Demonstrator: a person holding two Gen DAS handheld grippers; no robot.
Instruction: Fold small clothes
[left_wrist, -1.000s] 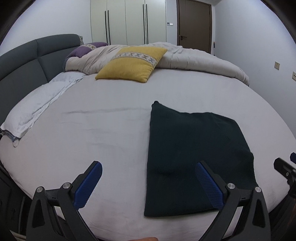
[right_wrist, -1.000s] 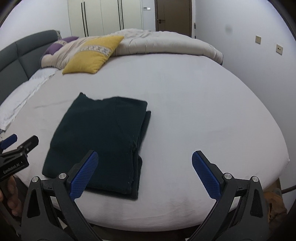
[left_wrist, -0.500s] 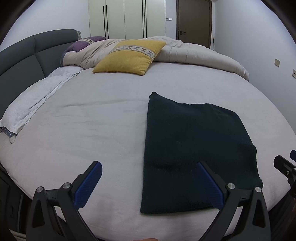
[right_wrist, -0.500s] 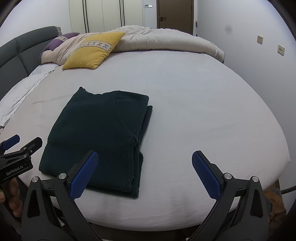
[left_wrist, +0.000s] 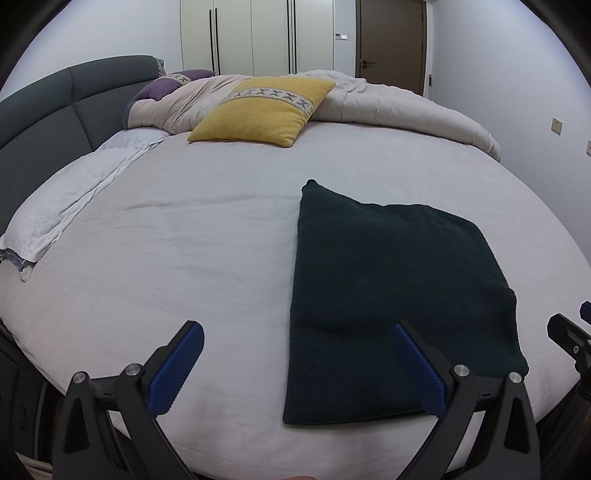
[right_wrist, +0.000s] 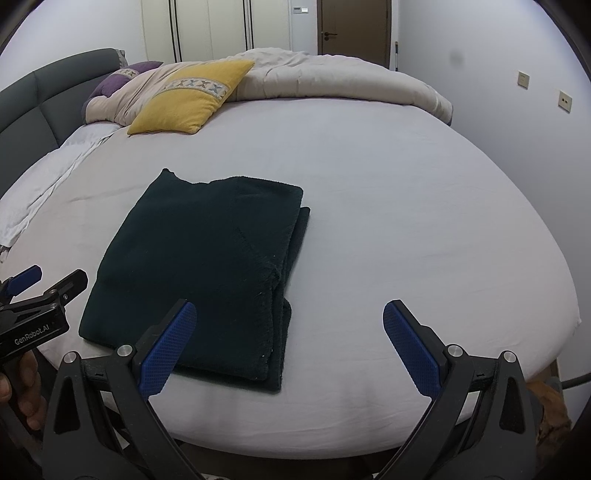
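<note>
A dark green knitted garment (left_wrist: 391, 295) lies folded into a flat rectangle on the white bed sheet (left_wrist: 184, 258); it also shows in the right wrist view (right_wrist: 199, 266), with stacked layers along its right edge. My left gripper (left_wrist: 295, 365) is open and empty, held above the bed's near edge, its right finger over the garment's near part. My right gripper (right_wrist: 288, 343) is open and empty, its left finger over the garment's near right corner. The left gripper also shows at the left of the right wrist view (right_wrist: 40, 288).
A yellow cushion (left_wrist: 266, 110) and a bunched beige duvet (left_wrist: 399, 107) lie at the far side of the bed. A white towel (left_wrist: 70, 210) lies along the left by the grey headboard (left_wrist: 44, 114). Wardrobe doors and a brown door stand behind.
Both grippers have stayed open and empty. The views have shifted slightly, with the garment a little closer and lower in frame. The garment itself has not moved.
</note>
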